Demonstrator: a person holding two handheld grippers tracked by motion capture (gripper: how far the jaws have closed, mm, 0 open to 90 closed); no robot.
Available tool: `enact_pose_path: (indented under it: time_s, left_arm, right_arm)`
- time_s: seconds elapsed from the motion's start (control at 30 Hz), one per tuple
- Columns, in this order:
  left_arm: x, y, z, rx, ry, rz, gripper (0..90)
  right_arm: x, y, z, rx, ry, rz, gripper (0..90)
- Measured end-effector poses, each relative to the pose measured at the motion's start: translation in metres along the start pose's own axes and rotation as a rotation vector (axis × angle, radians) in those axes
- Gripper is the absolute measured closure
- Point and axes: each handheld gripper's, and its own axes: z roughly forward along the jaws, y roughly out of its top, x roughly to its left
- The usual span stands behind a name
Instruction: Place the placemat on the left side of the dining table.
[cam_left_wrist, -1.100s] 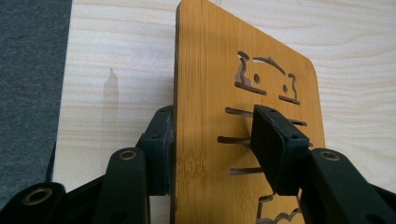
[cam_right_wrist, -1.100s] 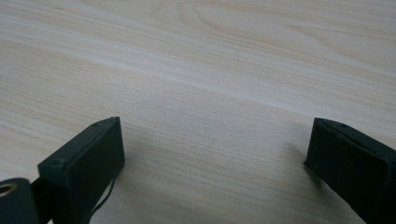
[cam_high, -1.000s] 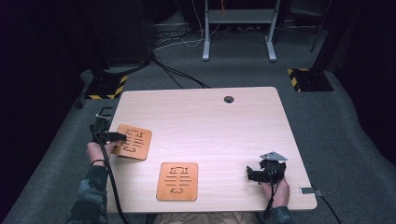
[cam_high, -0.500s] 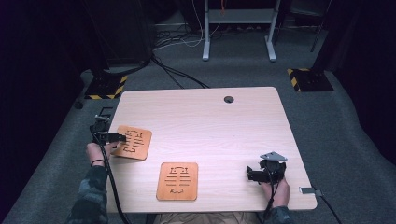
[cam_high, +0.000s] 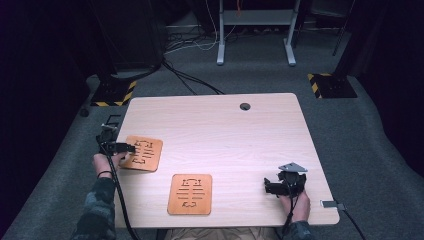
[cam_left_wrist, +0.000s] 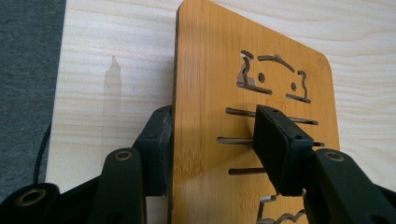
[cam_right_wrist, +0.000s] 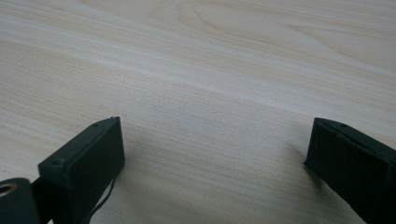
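Left gripper (cam_high: 129, 148): you pinch wooden board (cam_left_wrist: 252, 98) at its 9 o'clock edge for lifting | right gripper (cam_high: 266, 186): jaws spread, idle on table (cam_high: 235, 135) at 5 o'clock

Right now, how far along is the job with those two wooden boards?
Early, it seems. In hand: the left tongs are clamped on the edge of one slotted bamboo board near the table's left side. The second board lies flat and untouched near the front edge, so it seems left to handle. The right tongs rest open and empty.
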Motion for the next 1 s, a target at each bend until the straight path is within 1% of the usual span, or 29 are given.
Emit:
enact_pose_path:
  time_s: [0.1, 0.17, 0.2, 0.27, 0.3, 0.33, 0.47, 0.5, 0.53, 0.57, 0.63, 0.7, 0.73, 0.77, 0.8, 0.87, 0.93, 0.97, 1.0]
  left_arm:
    - [0.002, 0.0, 0.001, 0.001, -0.006, -0.004, 49.1]
    - [0.002, -0.001, 0.002, 0.005, -0.004, -0.008, 48.6]
    - [0.002, -0.001, 0.004, 0.011, 0.008, -0.007, 48.3]
    - [0.002, -0.002, 0.005, 0.008, 0.008, -0.012, 48.1]
    - [0.003, -0.002, 0.005, 0.017, 0.008, -0.005, 47.9]
    - [0.003, -0.002, 0.005, 0.015, 0.011, -0.013, 47.9]
    - [0.003, -0.002, 0.005, 0.014, 0.013, -0.01, 47.7]
    - [0.003, -0.002, 0.006, 0.02, 0.013, -0.024, 47.7]
    - [0.003, -0.002, 0.006, 0.02, 0.013, -0.024, 47.6]
    - [0.004, -0.002, 0.006, 0.019, 0.013, -0.013, 47.6]
    - [0.004, -0.002, 0.008, 0.006, 0.011, -0.013, 47.3]
    - [0.005, -0.003, 0.009, 0.008, 0.013, -0.014, 47.2]
    - [0.005, -0.003, 0.009, 0.022, 0.022, -0.006, 46.6]
    - [0.005, -0.003, 0.009, 0.022, 0.022, -0.006, 46.5]
    - [0.003, -0.003, 0.01, 0.033, 0.056, 0.011, 46.3]
    - [0.004, -0.004, 0.011, 0.042, 0.057, 0.016, 46.0]
    - [0.005, -0.006, 0.013, 0.038, 0.063, 0.017, 45.4]
    - [0.004, -0.006, 0.013, 0.038, 0.077, 0.023, 45.2]
    - [0.002, -0.006, 0.014, 0.037, 0.098, 0.019, 47.6]
  right_arm:
    - [0.0, 0.0, 0.0, 0.001, 0.001, 0.0, 3.2]
    - [0.0, 0.0, 0.0, 0.0, -0.001, 0.002, 3.2]
    - [0.0, 0.0, 0.0, 0.0, -0.001, -0.001, 3.2]
    - [0.0, 0.0, 0.0, 0.0, 0.0, -0.001, 3.2]
    - [0.0, 0.0, 0.0, 0.001, 0.001, -0.001, 3.2]
    - [0.0, 0.0, 0.0, 0.001, 0.001, -0.001, 3.2]
    - [0.0, 0.0, 0.0, 0.001, 0.001, -0.001, 3.2]
    - [0.0, 0.0, 0.0, 0.001, -0.001, -0.001, 3.2]
    - [0.0, 0.0, 0.0, 0.001, -0.001, -0.001, 3.2]
    - [0.0, 0.0, 0.0, 0.001, 0.001, -0.001, 3.2]
    - [0.0, 0.0, 0.0, 0.002, 0.001, -0.001, 3.2]
    - [0.0, 0.0, 0.0, 0.0, -0.001, -0.001, 3.2]
    - [0.0, 0.0, 0.0, 0.0, -0.001, -0.001, 3.2]
    - [0.0, 0.0, 0.0, 0.0, -0.001, -0.001, 3.2]
    - [0.0, 0.0, 0.0, 0.001, -0.001, -0.001, 3.2]
    - [0.0, 0.0, 0.0, 0.001, -0.001, -0.001, 3.2]
    - [0.0, 0.0, 0.0, 0.001, -0.001, -0.001, 3.2]
    - [0.0, 0.0, 0.0, 0.001, -0.001, -0.001, 3.2]
    - [0.0, 0.0, 0.0, 0.0, -0.001, 0.0, 3.2]
